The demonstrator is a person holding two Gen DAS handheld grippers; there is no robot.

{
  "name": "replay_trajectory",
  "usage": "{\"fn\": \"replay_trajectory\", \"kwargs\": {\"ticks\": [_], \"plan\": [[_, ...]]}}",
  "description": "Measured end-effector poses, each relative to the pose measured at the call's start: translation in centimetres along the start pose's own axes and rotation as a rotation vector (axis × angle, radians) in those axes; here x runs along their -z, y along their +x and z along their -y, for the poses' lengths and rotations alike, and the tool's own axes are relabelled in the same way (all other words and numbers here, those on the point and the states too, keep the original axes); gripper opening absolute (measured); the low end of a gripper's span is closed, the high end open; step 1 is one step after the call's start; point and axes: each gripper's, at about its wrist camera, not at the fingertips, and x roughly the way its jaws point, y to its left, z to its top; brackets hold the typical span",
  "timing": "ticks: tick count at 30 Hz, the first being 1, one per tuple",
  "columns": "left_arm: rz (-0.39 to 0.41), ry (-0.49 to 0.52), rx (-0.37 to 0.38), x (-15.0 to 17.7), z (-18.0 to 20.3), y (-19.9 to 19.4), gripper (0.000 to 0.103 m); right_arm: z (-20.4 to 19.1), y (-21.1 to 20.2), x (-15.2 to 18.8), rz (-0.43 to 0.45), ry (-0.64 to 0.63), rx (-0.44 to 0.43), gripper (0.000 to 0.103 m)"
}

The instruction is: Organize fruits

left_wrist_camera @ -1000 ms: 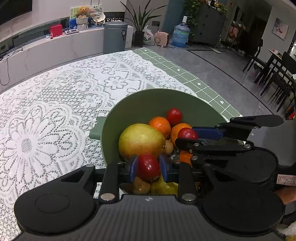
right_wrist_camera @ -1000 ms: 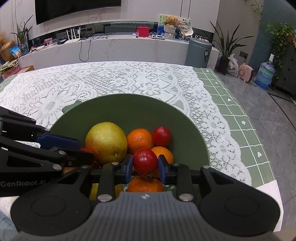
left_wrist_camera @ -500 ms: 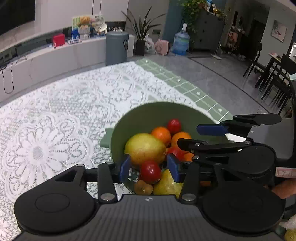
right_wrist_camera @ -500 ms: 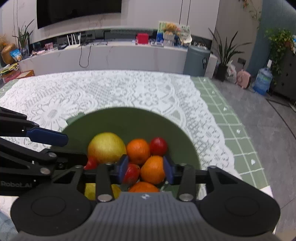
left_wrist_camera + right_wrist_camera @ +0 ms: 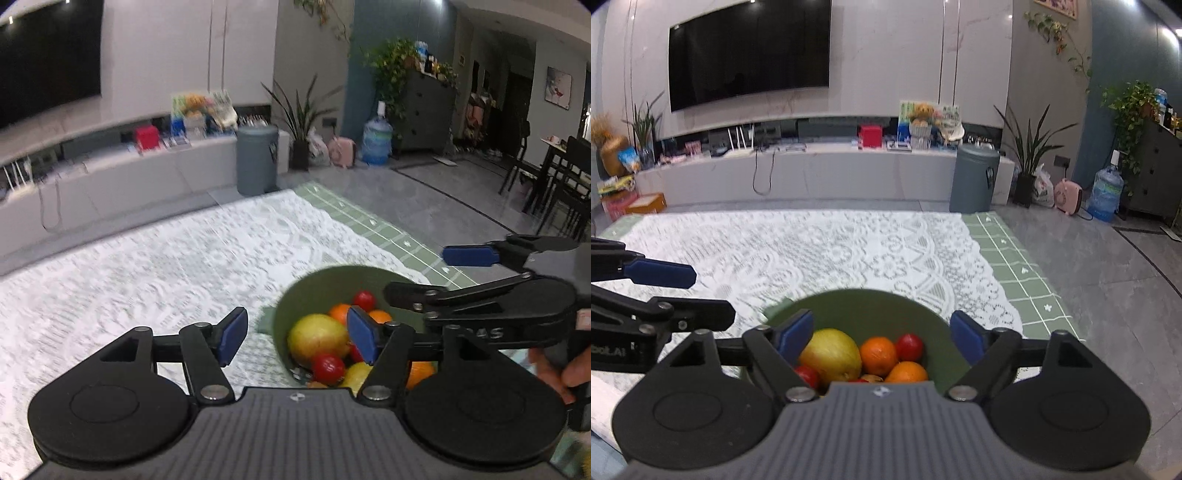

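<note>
A green bowl (image 5: 325, 284) (image 5: 871, 310) on the lace tablecloth holds a large yellow-green fruit (image 5: 317, 338) (image 5: 831, 356), oranges (image 5: 879, 354), red tomatoes (image 5: 328, 367) (image 5: 909, 346) and a yellow pear (image 5: 356, 374). My left gripper (image 5: 295, 336) is open and empty, raised above the bowl's left side. My right gripper (image 5: 882, 334) is open and empty, raised above the bowl. The right gripper also shows in the left wrist view (image 5: 458, 273), open. The left gripper shows at the left edge of the right wrist view (image 5: 676, 295), open.
The white lace tablecloth (image 5: 812, 251) over a green checked cloth (image 5: 1023, 266) covers the table; its right edge drops to grey floor. A grey bin (image 5: 973, 177), a TV bench and plants stand far behind.
Both grippers let go of their red tomatoes into the bowl, opened wide, and lifted up and back from the bowl.
</note>
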Motion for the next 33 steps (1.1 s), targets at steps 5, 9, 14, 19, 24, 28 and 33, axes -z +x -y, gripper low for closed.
{"fn": "replay_trajectory", "kwargs": {"ticks": [5, 9, 14, 19, 24, 28, 33], "plan": [[0.085, 0.04, -0.096, 0.6, 0.1, -2.1, 0.085, -1.1, -2.1, -0.2, 0.042, 0.001, -0.01, 0.093], [0.154, 0.019, -0.135, 1.2, -0.2, -3.9, 0.09, -1.8, -3.6, 0.3, 0.074, 0.016, -0.023, 0.098], [0.209, -0.004, -0.252, 2.0, -0.6, -5.2, 0.094, -2.8, -5.4, 1.4, 0.119, 0.04, -0.012, 0.099], [0.204, -0.023, -0.334, 3.0, -1.1, -5.5, 0.094, -4.5, -6.4, 2.6, 0.133, 0.054, 0.034, 0.099], [0.149, -0.035, -0.347, 4.3, -1.8, -5.5, 0.094, -6.8, -6.9, 3.9, 0.139, -0.028, 0.071, 0.099], [0.103, -0.061, -0.357, 5.4, -2.1, -5.5, 0.094, -8.0, -6.8, 5.1, 0.134, -0.048, 0.085, 0.099], [0.081, -0.065, -0.402, 6.5, -2.0, -5.6, 0.094, -8.5, -5.9, 6.1, 0.1, -0.055, 0.101, 0.099]]}}
